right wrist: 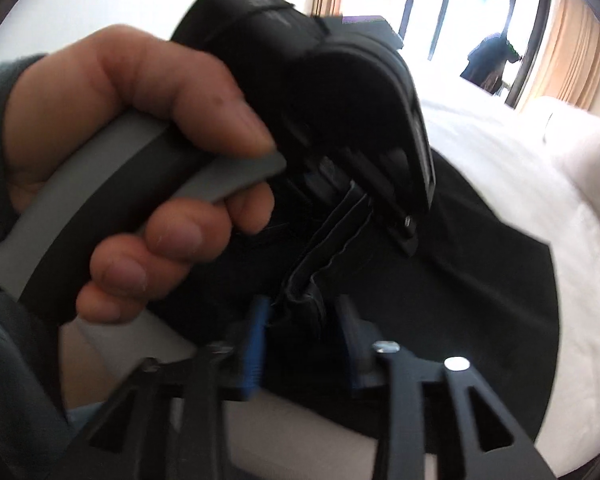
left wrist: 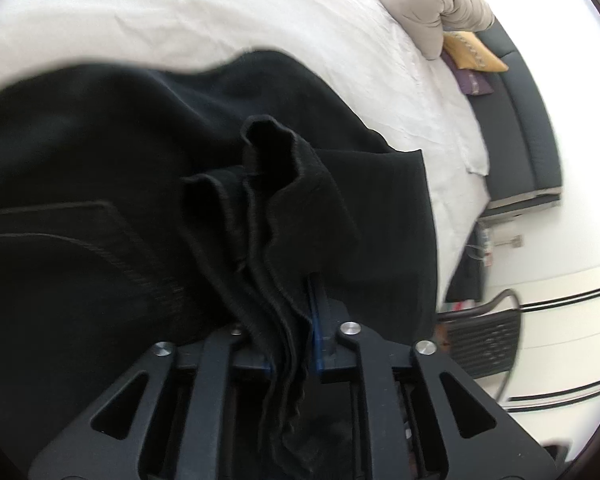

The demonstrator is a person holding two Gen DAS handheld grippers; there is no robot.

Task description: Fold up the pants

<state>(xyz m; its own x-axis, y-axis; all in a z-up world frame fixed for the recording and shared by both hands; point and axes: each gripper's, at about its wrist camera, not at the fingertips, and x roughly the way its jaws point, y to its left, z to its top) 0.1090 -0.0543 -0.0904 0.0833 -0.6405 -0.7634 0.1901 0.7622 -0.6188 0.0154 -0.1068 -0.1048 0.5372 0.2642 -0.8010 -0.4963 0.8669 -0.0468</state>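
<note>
White bed (left wrist: 180, 20) — black pants (left wrist: 100, 160) spread across it. Left gripper (left wrist: 292, 344) pinches bunched pants fabric. Right gripper (right wrist: 304, 340) stands narrowly parted around a fold — grip unclear.

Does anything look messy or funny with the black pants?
Yes. The pants are bunched into thick ridges inside the left gripper, not lying flat on the white bed. The right gripper sits close by around another crumpled fold. Nothing looks torn or spilled.

Black angular frame on left tool (left wrist: 296, 344), silver round screws, blue finger pads. Same on right tool (right wrist: 300, 344). Bare-skinned left hand (right wrist: 140, 152), grey-teal sleeve, left of frame.
</note>
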